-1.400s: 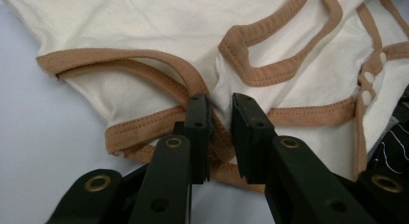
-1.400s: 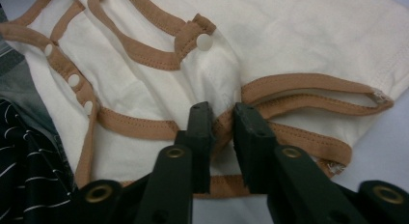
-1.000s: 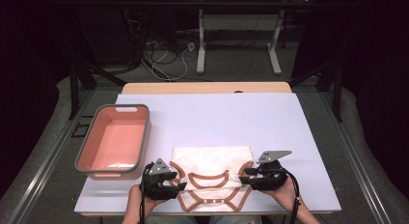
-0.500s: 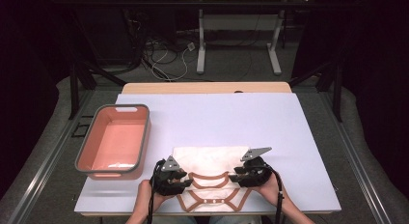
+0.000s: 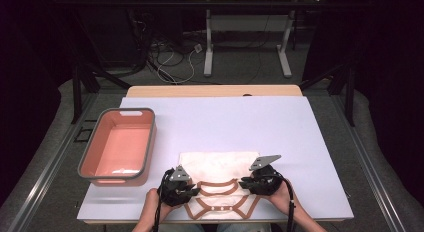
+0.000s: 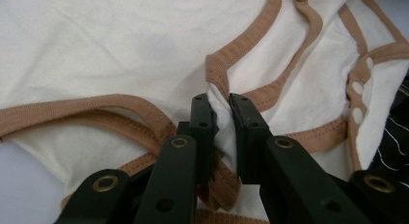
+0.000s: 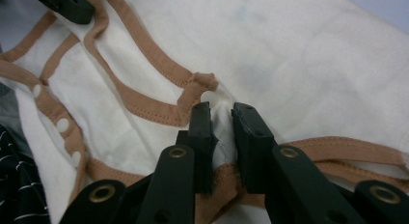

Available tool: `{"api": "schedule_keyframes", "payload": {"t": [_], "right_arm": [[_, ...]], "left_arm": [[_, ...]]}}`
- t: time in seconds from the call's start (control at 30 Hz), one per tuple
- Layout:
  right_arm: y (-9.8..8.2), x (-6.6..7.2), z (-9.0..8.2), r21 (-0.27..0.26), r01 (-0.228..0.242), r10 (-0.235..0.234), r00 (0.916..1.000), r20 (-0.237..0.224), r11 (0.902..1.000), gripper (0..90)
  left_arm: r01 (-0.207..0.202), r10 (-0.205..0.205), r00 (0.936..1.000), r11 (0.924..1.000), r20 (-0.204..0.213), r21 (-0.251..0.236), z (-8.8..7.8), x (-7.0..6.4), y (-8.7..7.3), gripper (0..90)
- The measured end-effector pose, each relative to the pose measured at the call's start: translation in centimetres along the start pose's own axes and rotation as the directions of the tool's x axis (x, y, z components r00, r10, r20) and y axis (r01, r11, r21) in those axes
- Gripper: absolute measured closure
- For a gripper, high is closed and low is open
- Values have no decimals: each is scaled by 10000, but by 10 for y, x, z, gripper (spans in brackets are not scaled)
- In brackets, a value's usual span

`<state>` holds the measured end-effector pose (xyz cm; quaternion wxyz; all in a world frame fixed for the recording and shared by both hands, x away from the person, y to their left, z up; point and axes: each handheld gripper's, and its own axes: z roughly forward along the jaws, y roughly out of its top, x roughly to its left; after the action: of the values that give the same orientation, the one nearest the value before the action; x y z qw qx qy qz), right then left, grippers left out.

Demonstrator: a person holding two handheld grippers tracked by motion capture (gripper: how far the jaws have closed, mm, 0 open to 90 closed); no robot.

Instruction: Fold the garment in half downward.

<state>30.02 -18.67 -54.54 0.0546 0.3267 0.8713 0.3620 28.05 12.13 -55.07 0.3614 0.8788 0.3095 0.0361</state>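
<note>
Garment (image 5: 216,179), a cream baby bodysuit with tan binding, lies flat at the near edge of the table (image 5: 300,137), roughly centred along it, snap-fastened end hanging toward the person. Fabric looks thin, soft and light; judged floppy, so it will sag and fold wherever unsupported, and is not fragile. Tan binding (image 6: 251,38) at the leg openings is thicker and stitched, so probably the firmest place to take hold. Left gripper (image 6: 221,104) has just been closing and now pinches a raised fold of cream cloth beside the binding, pads pressed on it. Right gripper (image 7: 222,113) has likewise just been closing and clamps a similar fold on the opposite side, next to a bunched loop of binding (image 7: 200,84). In the high view both grippers sit on the garment's near corners, left (image 5: 192,189) and right (image 5: 245,182), well apart, which should suit lifting or folding evenly. Pink tub (image 5: 119,147) stands near the left edge, apart from the garment, with nothing visible inside.
</note>
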Motion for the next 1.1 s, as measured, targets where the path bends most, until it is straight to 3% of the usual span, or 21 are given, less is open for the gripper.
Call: {"api": "schedule_keyframes", "payload": {"t": [0.07,0.33,0.67,0.83,0.87,1.1], "right_arm": [[0,3,-5,-237,170,-170,9999,15,9996,778],[-1,13,-14,-356,727,-725,9973,68,9967,769],[-4,18,-20,-318,855,-856,9963,-20,9958,766],[-6,20,-23,-339,967,-970,9953,-56,9947,766],[-6,21,-24,-319,944,-947,9955,-84,9950,766],[-9,25,-29,-320,980,-983,9951,-100,9947,763]], "left_arm": [[-55,55,10000,10000,16,-48,-2,-1,-1,805],[-269,272,9996,9995,124,-176,-9,-6,-4,788],[-430,435,9989,9987,191,-264,-16,-11,-6,783],[-532,537,9982,9984,266,-208,-18,-15,-7,783],[-717,719,9971,9974,251,-105,-19,-14,-6,783],[-784,783,9963,9969,349,-8,-20,-18,-8,769]]}}
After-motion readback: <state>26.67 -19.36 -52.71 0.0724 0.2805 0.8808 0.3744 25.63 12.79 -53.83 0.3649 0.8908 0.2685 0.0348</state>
